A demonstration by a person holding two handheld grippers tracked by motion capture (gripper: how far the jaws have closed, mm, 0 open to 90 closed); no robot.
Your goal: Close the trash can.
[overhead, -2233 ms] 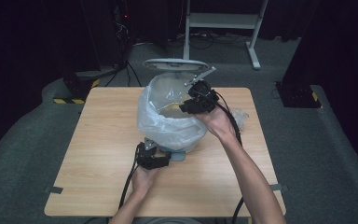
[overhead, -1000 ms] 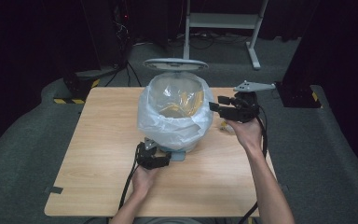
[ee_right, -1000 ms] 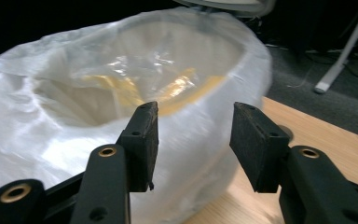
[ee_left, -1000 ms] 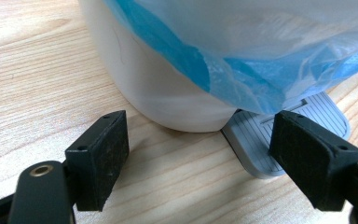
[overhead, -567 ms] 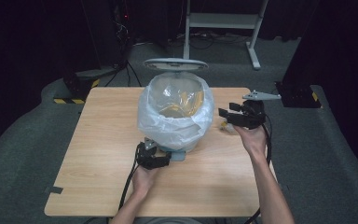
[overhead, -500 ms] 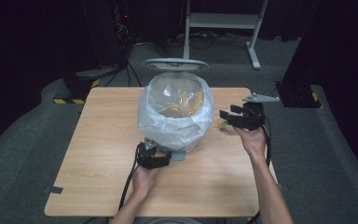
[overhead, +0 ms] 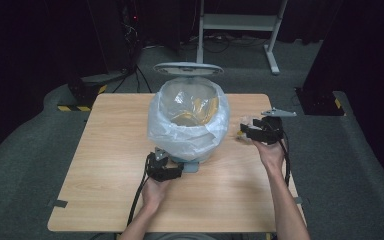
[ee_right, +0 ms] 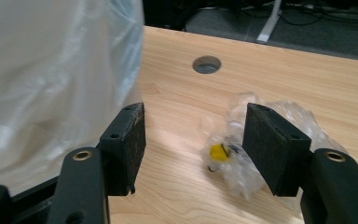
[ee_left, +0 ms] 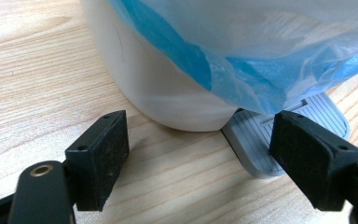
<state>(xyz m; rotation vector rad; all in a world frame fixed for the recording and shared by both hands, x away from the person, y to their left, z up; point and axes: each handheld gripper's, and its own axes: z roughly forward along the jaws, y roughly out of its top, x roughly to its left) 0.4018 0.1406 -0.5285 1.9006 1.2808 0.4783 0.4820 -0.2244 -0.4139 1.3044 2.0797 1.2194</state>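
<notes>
Rubbish-clearing looks partly done: yellowish scraps (overhead: 196,111) already lie inside the bag-lined pedal bin (overhead: 187,120) at the counter's (overhead: 105,165) centre, while a crumpled clear wrapper (ee_right: 242,149) with a yellow bit inside lies on the wood at the bin's 3 o'clock, not yet picked up. Right claw (ee_right: 193,144), its jaws just having been opening, hangs released around the wrapper without pinching it, and left claw (ee_left: 200,154) stands spread at the bin's 6 o'clock by the grey pedal (ee_left: 284,135), gripping nothing. Bin contents blur behind the liner, and the wrapper's far side hides behind a jaw.
</notes>
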